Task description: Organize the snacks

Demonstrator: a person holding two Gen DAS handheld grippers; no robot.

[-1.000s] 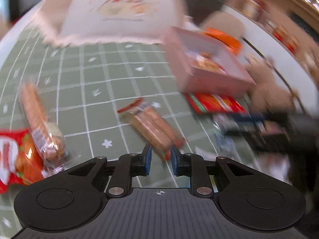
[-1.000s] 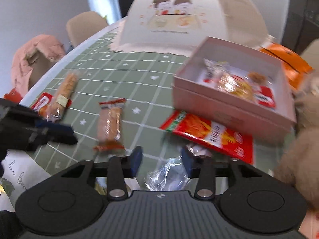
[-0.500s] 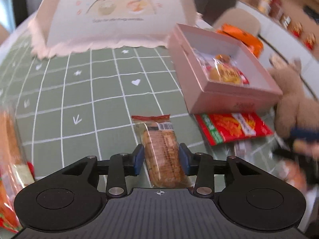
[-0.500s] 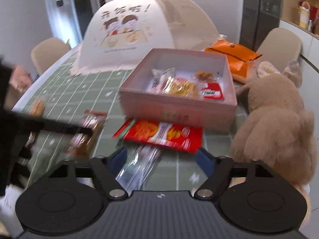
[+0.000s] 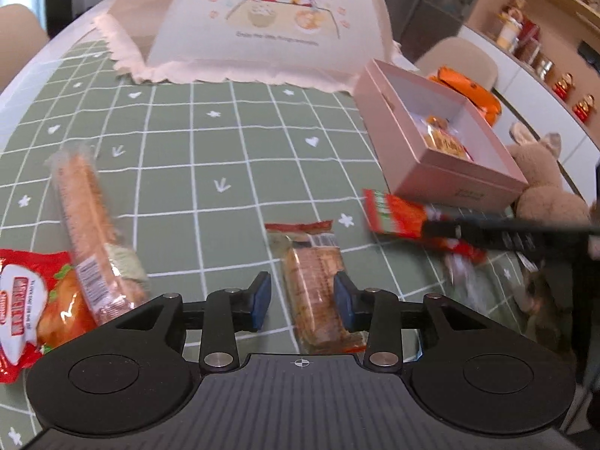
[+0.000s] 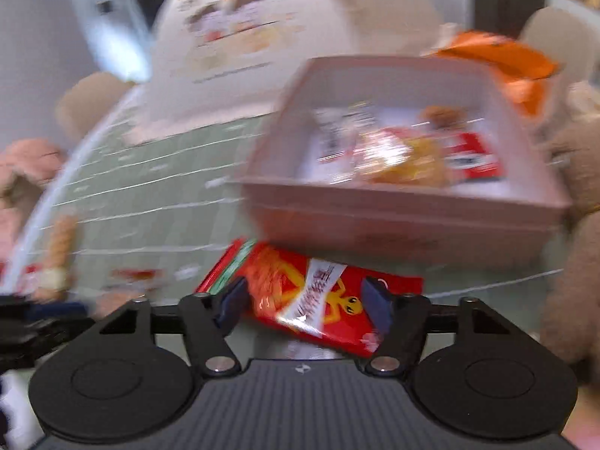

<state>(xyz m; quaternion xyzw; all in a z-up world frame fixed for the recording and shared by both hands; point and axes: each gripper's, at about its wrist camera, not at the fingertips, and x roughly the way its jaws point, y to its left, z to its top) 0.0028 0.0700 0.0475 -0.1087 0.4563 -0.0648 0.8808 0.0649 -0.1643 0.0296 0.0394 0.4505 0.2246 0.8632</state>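
My left gripper (image 5: 302, 296) is open around a clear-wrapped biscuit pack (image 5: 313, 281) lying on the green checked tablecloth (image 5: 225, 142); the right pad touches it, the left pad stands apart. My right gripper (image 6: 304, 302) is open and straddles a red snack packet (image 6: 318, 292) lying in front of the pink box (image 6: 405, 221), which holds several snacks. The right view is blurred. From the left wrist view the red packet (image 5: 397, 213) and pink box (image 5: 442, 165) lie to the right, with the right gripper's dark fingers (image 5: 498, 230) over the packet.
A long biscuit roll (image 5: 93, 232) and a red-white packet (image 5: 26, 300) lie at left. A pink food-cover tent (image 5: 255, 22) stands at the back. An orange bag (image 5: 468, 90) and a plush bear (image 5: 543, 183) are beside the box.
The left gripper opened wider around the biscuit pack. The right gripper swung in low toward the box and now straddles the red packet.
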